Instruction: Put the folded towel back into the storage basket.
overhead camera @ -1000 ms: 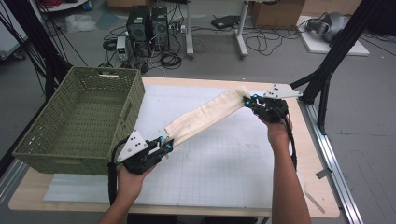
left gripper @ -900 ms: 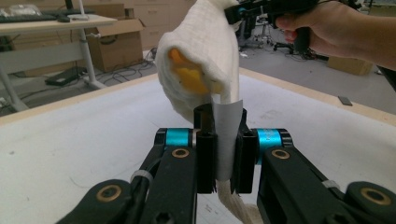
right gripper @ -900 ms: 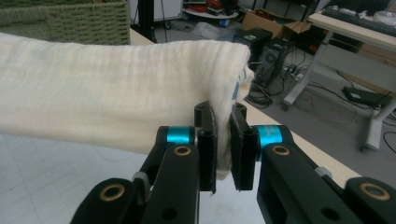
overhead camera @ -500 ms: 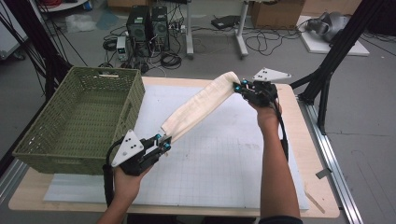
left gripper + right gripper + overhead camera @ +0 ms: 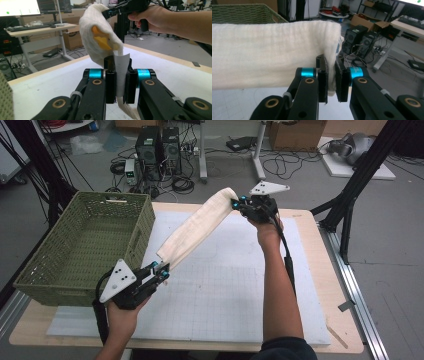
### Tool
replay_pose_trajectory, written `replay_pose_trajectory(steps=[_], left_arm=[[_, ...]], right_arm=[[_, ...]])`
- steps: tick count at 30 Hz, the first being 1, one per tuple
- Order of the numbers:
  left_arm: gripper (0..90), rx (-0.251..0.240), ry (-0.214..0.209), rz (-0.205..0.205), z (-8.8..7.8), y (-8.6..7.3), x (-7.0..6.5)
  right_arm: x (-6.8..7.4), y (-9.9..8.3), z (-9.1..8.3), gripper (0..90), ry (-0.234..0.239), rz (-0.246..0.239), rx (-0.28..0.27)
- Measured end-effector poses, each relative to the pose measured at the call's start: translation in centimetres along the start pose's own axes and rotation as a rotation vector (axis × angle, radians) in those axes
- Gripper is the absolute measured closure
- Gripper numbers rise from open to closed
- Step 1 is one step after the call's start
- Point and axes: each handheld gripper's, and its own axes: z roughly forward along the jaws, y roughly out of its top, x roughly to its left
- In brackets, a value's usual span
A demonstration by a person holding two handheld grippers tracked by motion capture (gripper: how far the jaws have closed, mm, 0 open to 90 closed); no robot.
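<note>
A cream cloth [image 5: 195, 227], folded into a long band, hangs stretched in the air between my two grippers above the white mat [image 5: 230, 280]. My left gripper [image 5: 162, 269] is shut on its near, lower end, close to the basket's corner. My right gripper [image 5: 239, 203] is shut on its far, upper end, raised above the table's back part. In the left gripper view the cloth [image 5: 100, 32] rises from between the jaws toward the other hand's gripper [image 5: 117, 10], with an orange patch inside the fold. In the right gripper view the cloth [image 5: 269, 55] runs off to the left from the jaws.
A green woven basket [image 5: 75, 245] stands on the table's left side, next to my left hand. The wooden table edge [image 5: 330, 285] runs along the right. Computers and cables [image 5: 160, 150] lie on the floor behind the table.
Both hands have lifted the cloth off the mat. The right gripper has moved left and up with its end; the left gripper has risen a little. The cloth hangs steeper now.
</note>
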Motion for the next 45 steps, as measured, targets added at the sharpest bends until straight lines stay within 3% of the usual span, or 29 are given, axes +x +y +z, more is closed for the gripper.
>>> replay_pose_trajectory(steps=[30,45], left_arm=[[83.3,-0.055,0.205,-0.066,-7.8,0.5,4.7],[83.4,-0.067,0.306,-0.138,-11.5,-0.3,7.5]], right_arm=[[6.0,6.6,10.0,82.8,0.156,-0.057,-0.027],[9.7,9.2,15.1,82.8,0.221,-0.081,-0.016]])
